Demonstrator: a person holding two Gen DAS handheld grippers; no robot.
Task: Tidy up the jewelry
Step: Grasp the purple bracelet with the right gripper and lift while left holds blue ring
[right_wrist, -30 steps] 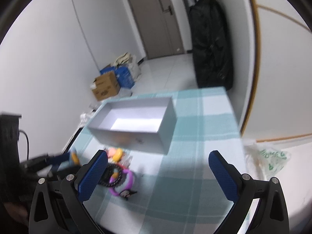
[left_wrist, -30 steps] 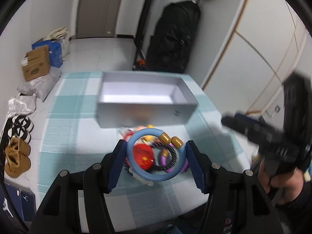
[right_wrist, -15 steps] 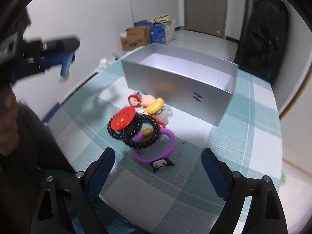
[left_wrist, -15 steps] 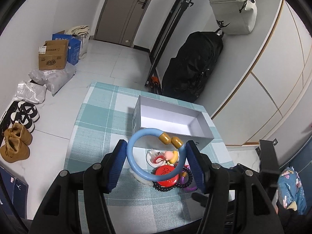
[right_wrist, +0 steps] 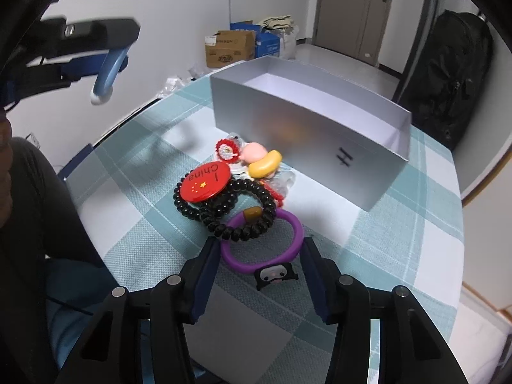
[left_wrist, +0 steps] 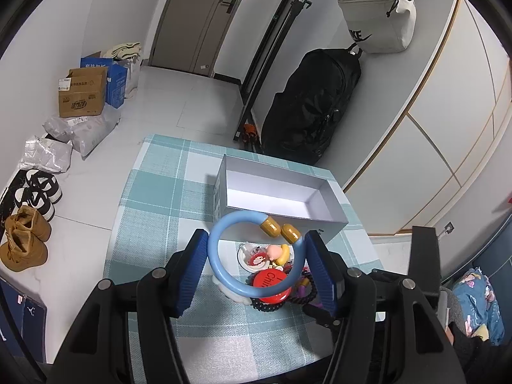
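Observation:
My left gripper is shut on a light blue bracelet with two gold beads and holds it high above the table; it also shows in the right wrist view. An open grey box stands on the checked tablecloth. In front of it lies a pile: a red badge, black coil hair ties, a yellow and pink clip, a purple bracelet with a cartoon charm. My right gripper is open, low, with its fingers either side of the purple bracelet.
The small table has edges close on all sides. A black backpack leans behind it. Boxes, bags and shoes lie on the floor to the left. A person's body is at the left of the right wrist view.
My left gripper has risen with the blue bracelet. My right gripper has dropped and moved in toward the pile, and its fingers have narrowed around the purple bracelet.

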